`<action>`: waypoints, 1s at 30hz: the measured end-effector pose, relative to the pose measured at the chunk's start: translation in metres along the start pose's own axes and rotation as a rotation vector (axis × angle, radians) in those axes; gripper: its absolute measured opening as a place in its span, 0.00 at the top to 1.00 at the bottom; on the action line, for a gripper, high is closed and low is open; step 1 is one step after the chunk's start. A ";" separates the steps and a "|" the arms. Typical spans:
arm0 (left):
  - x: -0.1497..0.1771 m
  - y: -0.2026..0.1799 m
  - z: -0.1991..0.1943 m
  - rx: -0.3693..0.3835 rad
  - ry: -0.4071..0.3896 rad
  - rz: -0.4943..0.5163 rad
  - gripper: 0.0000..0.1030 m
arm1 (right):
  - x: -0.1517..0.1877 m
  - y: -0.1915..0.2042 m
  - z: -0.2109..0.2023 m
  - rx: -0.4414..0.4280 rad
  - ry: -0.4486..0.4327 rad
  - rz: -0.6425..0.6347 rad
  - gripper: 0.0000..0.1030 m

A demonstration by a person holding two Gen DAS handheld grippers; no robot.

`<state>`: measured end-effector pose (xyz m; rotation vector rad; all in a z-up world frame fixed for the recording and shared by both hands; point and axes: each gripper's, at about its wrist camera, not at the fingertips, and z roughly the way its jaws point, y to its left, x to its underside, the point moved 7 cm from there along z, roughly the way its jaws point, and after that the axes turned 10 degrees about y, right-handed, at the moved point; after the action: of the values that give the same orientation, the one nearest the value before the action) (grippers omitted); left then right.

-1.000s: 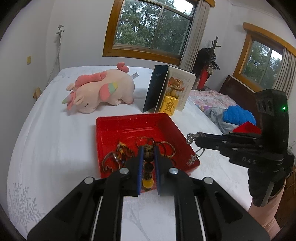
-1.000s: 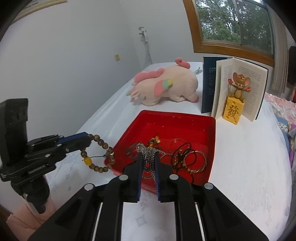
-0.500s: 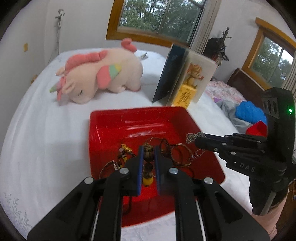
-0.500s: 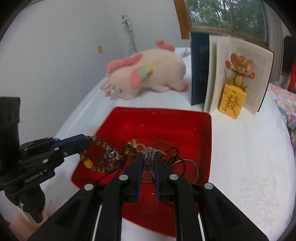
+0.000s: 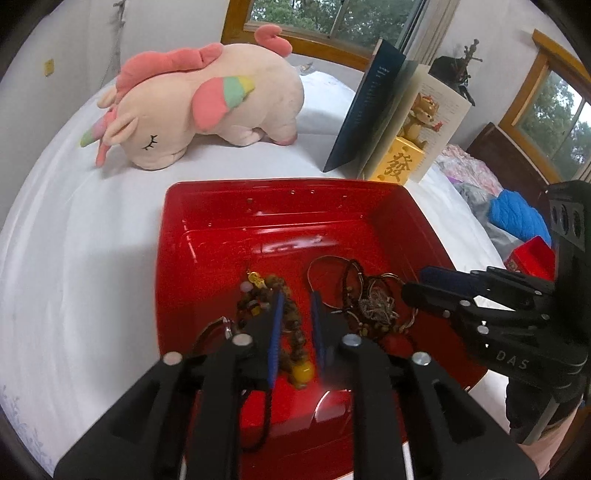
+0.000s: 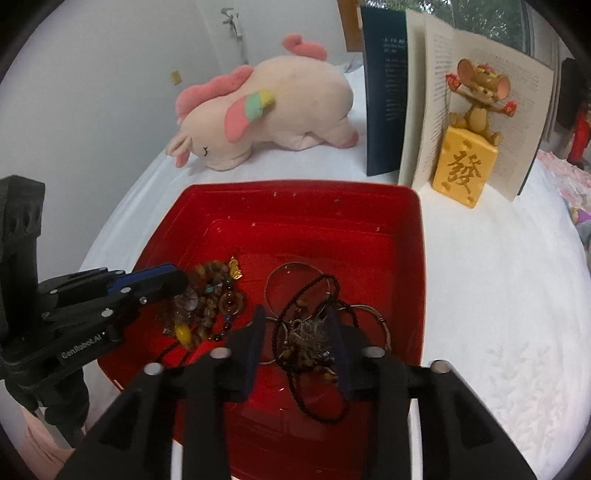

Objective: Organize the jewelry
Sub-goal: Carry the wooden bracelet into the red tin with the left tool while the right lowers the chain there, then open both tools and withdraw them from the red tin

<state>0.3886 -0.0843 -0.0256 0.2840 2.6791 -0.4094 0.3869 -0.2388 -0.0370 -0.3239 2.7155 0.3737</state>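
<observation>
- Black left gripper [image 5: 295, 306] opening over the brown wooden bead bracelet with a yellow bead [image 5: 291, 332], which lies in the red plastic tray [image 5: 280, 210];
- right gripper [image 6: 295, 325] opening, straddling the tangled silver chain necklace [image 6: 308, 334] in that tray;
- pink plush unicorn [image 5: 207, 103] beyond

Soft daylight from the windows [image 5: 332, 18] lights the scene evenly. White glare streaks the red tray [image 5: 288, 243]. Fisheye bending and dark vignetting mark every corner; slight blur throughout.
</observation>
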 end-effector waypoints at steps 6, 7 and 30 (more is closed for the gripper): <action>0.009 -0.002 -0.021 -0.048 -0.056 0.002 0.52 | 0.009 0.001 -0.016 0.045 -0.025 0.008 0.62; 0.011 -0.002 -0.025 -0.059 -0.065 0.002 0.47 | 0.012 0.002 -0.019 0.054 -0.029 0.011 0.53; 0.101 0.012 -0.096 -0.279 -0.158 -0.075 0.07 | 0.098 0.012 -0.070 0.162 -0.037 0.051 0.05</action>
<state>0.2663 -0.0283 0.0119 0.0646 2.5546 -0.0726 0.2712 -0.2656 -0.0106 -0.2017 2.7001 0.1704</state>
